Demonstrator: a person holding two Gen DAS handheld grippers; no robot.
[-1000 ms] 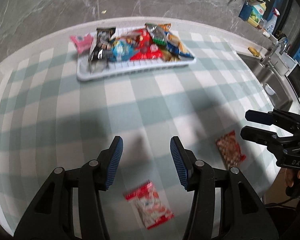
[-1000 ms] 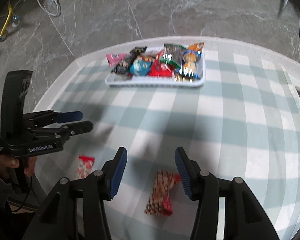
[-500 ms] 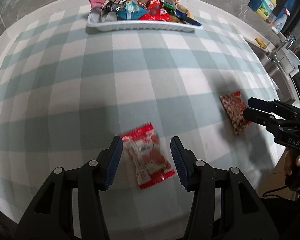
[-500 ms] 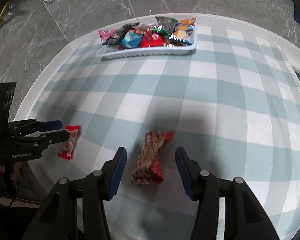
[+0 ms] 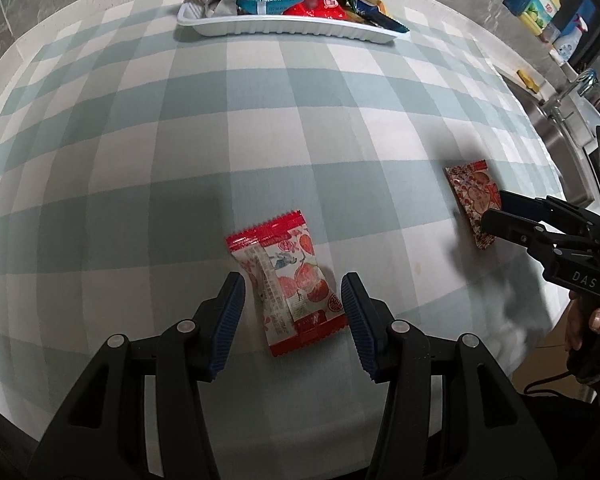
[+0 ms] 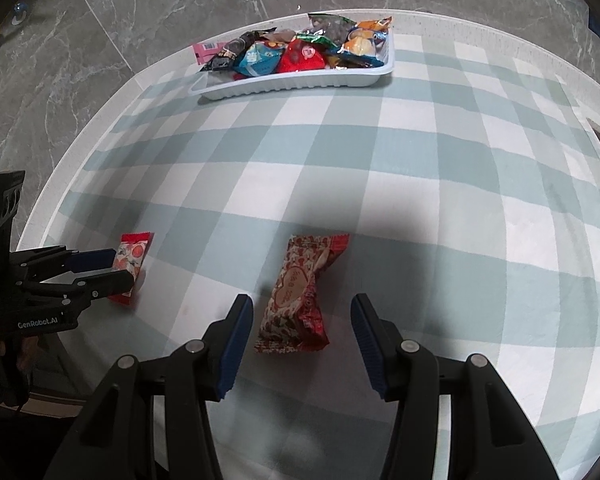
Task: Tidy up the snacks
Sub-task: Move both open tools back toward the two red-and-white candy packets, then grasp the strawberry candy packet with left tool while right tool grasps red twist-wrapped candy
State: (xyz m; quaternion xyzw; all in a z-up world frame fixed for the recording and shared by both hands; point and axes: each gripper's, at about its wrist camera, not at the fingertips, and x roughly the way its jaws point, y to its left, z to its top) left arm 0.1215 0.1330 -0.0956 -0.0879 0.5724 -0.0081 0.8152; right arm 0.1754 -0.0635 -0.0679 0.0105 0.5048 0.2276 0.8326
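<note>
- Left gripper (image 5: 292,306) is hanging spread around the strawberry packet (image 5: 288,282) lying flat on the bench (image 5: 260,120).
- Right gripper (image 6: 302,328) is gaping around the red wrapper (image 6: 300,294).
- Both look light, crinkly, slippery; pinching across the puffy middle seems safest.

In the left wrist view, white letters "DAS" stand on the black body of the right gripper (image 5: 496,210), off to the right of the left gripper's own fingers; in the right wrist view, white letters "GenRobot.AI" stand on the black body of the left gripper (image 6: 112,270), low on the far left; the red and white snack pack (image 5: 288,282) lying between the left gripper's fingers has small print and a round red stamp, too tiny to read; the red patterned snack pack (image 6: 298,294) between the right gripper's fingers has a heart-shaped label with writing, maybe a brand name, but it is too blurry to make out; the packs in the white tray (image 6: 296,82) far ahead carry print too small to read.
</note>
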